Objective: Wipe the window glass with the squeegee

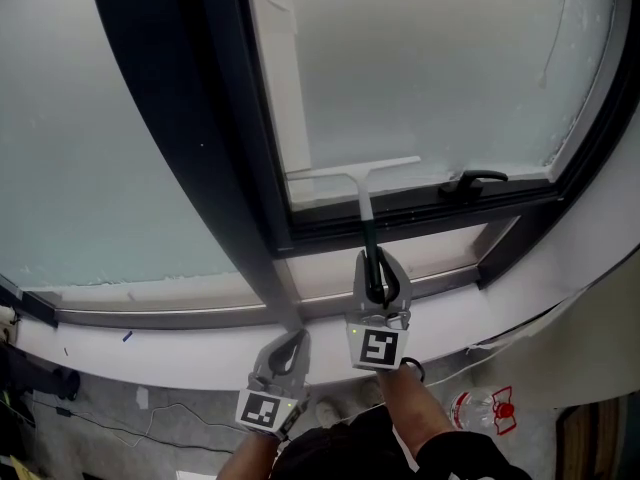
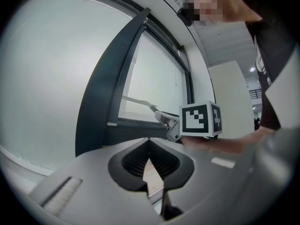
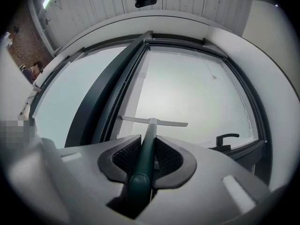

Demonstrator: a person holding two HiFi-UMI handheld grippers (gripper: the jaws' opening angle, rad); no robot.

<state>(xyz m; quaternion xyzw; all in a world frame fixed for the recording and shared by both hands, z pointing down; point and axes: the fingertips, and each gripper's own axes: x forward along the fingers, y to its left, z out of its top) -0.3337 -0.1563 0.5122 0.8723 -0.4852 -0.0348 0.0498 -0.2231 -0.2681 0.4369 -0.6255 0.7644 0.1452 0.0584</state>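
two grippers, both mine; one squeegee; one window.

item 1: my right gripper (image 1: 378, 273), held up toward the pane. it is clenched on the dark green handle of the squeegee (image 1: 362, 203). in the right gripper view the handle runs straight up between my ribbed pads (image 3: 125, 156).

item 2: the squeegee's pale blade lies roughly level against the window glass (image 1: 430, 68). it sits low on the pane, toward the left side, just above the bottom rail of the dark frame (image 1: 230, 118). a paler strip runs up the glass from the blade's left end.

item 3: my left gripper (image 1: 290, 348), lower and to the left, near the white sill (image 1: 200, 358). its jaws are pressed together at the tips with nothing between them. it is apart from the squeegee and the glass.

item 4: black window handle (image 1: 475, 180), on the bottom rail to the right of the blade, not touching it.

item 5: second pane (image 1: 90, 148), left of the frame's thick upright.

item 6: plastic bottle (image 1: 490, 410) with a red label, on the floor below the sill.
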